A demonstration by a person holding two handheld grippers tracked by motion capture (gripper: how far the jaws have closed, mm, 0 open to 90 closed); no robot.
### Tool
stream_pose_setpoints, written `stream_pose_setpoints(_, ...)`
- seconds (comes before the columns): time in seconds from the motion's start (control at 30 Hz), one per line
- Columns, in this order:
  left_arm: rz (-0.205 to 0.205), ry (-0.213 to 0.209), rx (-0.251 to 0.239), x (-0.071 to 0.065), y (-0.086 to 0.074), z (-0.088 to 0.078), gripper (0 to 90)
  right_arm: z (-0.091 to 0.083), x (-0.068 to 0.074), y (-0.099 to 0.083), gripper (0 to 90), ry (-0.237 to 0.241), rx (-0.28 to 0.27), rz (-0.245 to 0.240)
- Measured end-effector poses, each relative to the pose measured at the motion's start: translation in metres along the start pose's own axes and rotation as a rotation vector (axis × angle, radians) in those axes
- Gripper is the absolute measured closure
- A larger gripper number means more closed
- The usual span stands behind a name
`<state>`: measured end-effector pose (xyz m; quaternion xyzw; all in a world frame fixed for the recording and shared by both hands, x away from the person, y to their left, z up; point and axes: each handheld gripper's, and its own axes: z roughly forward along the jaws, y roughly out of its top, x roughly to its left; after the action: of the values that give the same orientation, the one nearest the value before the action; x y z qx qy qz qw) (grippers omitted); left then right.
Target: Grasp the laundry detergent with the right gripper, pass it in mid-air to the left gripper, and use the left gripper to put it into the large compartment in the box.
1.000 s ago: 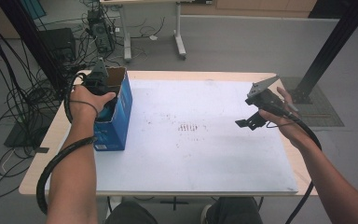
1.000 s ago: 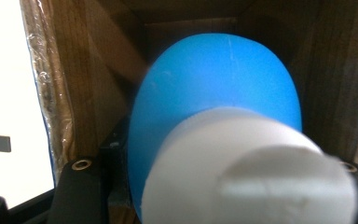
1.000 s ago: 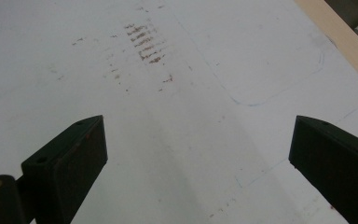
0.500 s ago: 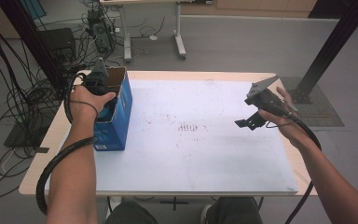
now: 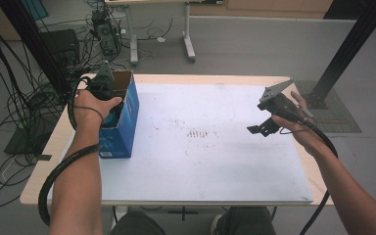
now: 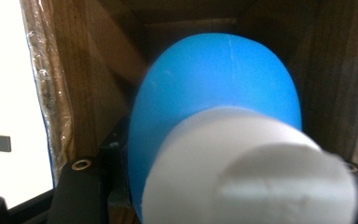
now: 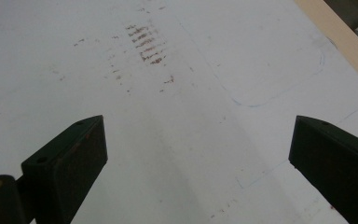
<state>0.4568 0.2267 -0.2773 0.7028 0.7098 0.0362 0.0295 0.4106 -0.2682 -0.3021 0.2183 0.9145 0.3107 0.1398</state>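
A grey floor strewn with black cables and the legs of another desk lie behind a wooden-edged bench (image 5: 274, 81), whose top is covered by a white sheet (image 5: 215, 161) smudged with brownish marks near its middle. At the bench's left end stands an open-topped blue cardboard box (image 5: 127, 117), upright, its brown inside walls (image 6: 65, 84) plain in the left gripper view. The left hand-held gripper (image 5: 105, 98) reaches down into that opening from above, and its jaws are pinching a blue bottle with a white cap (image 6: 219, 116): the cap faces the camera and the rounded blue body points deeper into the box. The bottle sits inside the box and between the jaws, so the grip is probably there either to lower it in or to lift it out; the pictures alone do not settle which. Whether the bottle touches the box floor is hidden by its own bulk, and nothing else can be made out in the box around it. The box's narrow, deep shape would explain the steep approach from the top, since the walls leave little room at the sides. The right hand-held gripper (image 5: 264, 128) hangs above the right part of the sheet, well apart from the box, its jaws spread wide with nothing between them, bare sheet beneath; it looks to be waiting, kept clear so the left hand can work.
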Motion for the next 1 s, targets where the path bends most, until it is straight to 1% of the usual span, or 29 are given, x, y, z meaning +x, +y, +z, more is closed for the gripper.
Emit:
stream_pose_setpoints(0.2, -0.002, -0.001, -0.003, 0.0, 0.0, 0.0, 37.0, 0.002, 0.001, 0.0, 4.1, 0.003, 0.003, -0.001)
stream_pose_setpoints(0.53, 0.014, 0.003, -0.011, -0.002, -0.001, -0.003, 35.9, 0.0, 0.002, 0.0, 4.1, 0.004, -0.002, -0.004)
stream_pose_setpoints(0.63, 0.016, 0.013, -0.025, -0.001, -0.002, -0.009, 32.9, -0.001, 0.002, 0.0, 4.1, 0.004, -0.004, -0.003)
stream_pose_setpoints(0.7, 0.015, 0.013, -0.029, 0.0, -0.002, -0.012, 32.3, -0.002, 0.003, 0.001, 4.1, 0.003, -0.006, -0.005)
stream_pose_setpoints(0.73, 0.014, 0.015, -0.032, 0.0, -0.003, -0.015, 32.0, -0.002, 0.004, 0.001, 4.1, 0.003, -0.004, 0.007)
stream_pose_setpoints(0.8, 0.018, 0.016, -0.033, 0.0, -0.004, -0.02, 31.2, -0.003, 0.005, 0.002, 4.1, 0.002, -0.007, 0.006)
stream_pose_setpoints(0.9, 0.026, 0.019, -0.049, -0.001, -0.006, -0.028, 30.0, -0.004, 0.006, 0.003, 4.1, 0.0, -0.011, 0.006)
stream_pose_setpoints(1.0, 0.038, 0.038, -0.053, -0.004, -0.008, -0.038, 29.0, -0.005, 0.007, 0.005, 4.1, -0.001, -0.016, 0.004)
